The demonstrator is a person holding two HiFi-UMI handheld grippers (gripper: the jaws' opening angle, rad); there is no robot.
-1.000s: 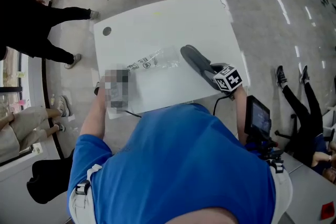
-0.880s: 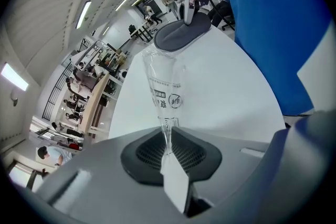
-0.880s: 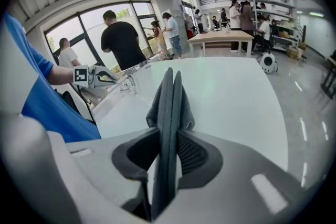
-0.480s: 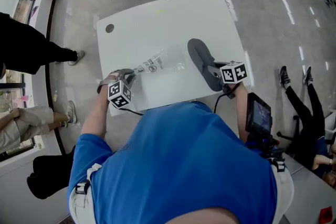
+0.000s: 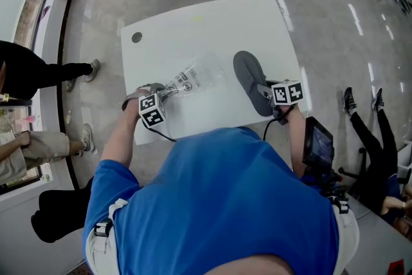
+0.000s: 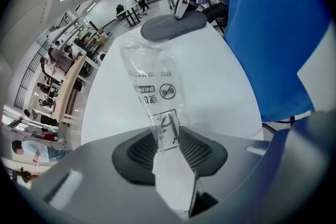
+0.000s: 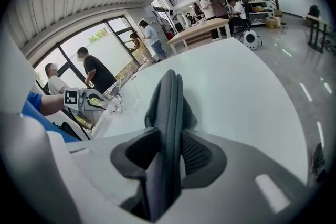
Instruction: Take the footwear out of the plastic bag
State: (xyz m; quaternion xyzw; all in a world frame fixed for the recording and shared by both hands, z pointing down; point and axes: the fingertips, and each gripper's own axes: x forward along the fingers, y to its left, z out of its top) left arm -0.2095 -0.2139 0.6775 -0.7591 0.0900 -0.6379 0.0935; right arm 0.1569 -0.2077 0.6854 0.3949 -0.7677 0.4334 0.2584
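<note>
Grippers first. Right gripper [image 7: 169,150] closed round the heel end of the shoe, just been easing a touch wider, yet pads apparently still on it. Left gripper [image 6: 169,140] just been opening too, now slack, with the bag's printed corner loose in the gap, not pinched.

Big white table [image 5: 193,22] under everything. Dark grey shoe [image 5: 250,77] lying fully out of the bag at the table's 3 o'clock side, heel toward 5. Clear plastic bag [image 5: 193,77] crumpled and empty-looking at the shoe's 9 o'clock.

Handling-wise, guessing light and floppy for the shoe: thin sole, soft upper, probably bends if grabbed by the toe. Best taken at the heel rim or across the sole edge. Expect the bag to be slippery, crinkly, nearly weightless; just pinch a corner.
</note>
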